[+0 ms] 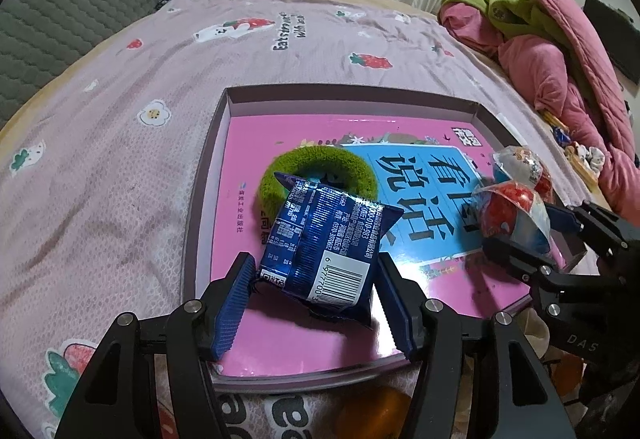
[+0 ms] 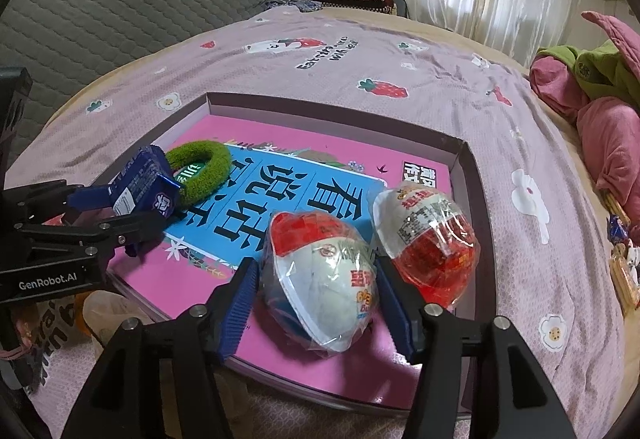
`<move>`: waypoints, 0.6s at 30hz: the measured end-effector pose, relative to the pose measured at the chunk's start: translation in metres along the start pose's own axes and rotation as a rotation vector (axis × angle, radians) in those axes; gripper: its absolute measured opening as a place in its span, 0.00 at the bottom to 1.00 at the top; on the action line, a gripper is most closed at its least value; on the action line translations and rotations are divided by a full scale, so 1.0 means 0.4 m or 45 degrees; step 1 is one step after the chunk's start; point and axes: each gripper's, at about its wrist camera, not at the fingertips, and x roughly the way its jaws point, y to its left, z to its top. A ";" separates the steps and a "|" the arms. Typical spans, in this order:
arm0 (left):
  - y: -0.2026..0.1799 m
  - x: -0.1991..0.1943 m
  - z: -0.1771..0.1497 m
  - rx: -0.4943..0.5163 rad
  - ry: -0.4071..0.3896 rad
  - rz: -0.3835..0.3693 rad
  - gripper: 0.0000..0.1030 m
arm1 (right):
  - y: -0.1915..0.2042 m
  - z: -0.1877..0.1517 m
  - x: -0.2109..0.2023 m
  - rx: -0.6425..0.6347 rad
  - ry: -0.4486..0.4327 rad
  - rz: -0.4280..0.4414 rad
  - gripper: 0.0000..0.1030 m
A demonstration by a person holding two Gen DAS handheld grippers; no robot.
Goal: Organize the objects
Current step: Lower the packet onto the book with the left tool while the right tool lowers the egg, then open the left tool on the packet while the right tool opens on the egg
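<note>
Packet [image 1: 324, 247] tilts upward, barcode end nearest camera.

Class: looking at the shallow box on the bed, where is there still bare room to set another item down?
Free: the far strip of the pink book beneath the box's back wall, beyond the green hair tie. Crowded: the near half, with the blue packet and two egg-shaped treats.
</note>
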 end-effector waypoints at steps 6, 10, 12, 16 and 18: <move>-0.002 0.001 -0.001 0.015 -0.008 -0.003 0.63 | 0.002 0.001 -0.010 -0.001 -0.018 0.003 0.63; -0.001 -0.002 0.001 0.013 -0.020 -0.007 0.64 | 0.001 0.004 -0.015 0.003 -0.028 0.000 0.65; -0.002 -0.007 0.003 0.018 -0.030 -0.019 0.65 | -0.001 0.006 -0.020 0.004 -0.038 -0.009 0.67; -0.007 -0.013 0.006 0.033 -0.046 -0.001 0.69 | -0.003 0.010 -0.031 0.011 -0.061 -0.007 0.70; -0.005 -0.014 0.008 0.025 -0.042 -0.009 0.69 | -0.004 0.013 -0.036 0.014 -0.071 -0.002 0.70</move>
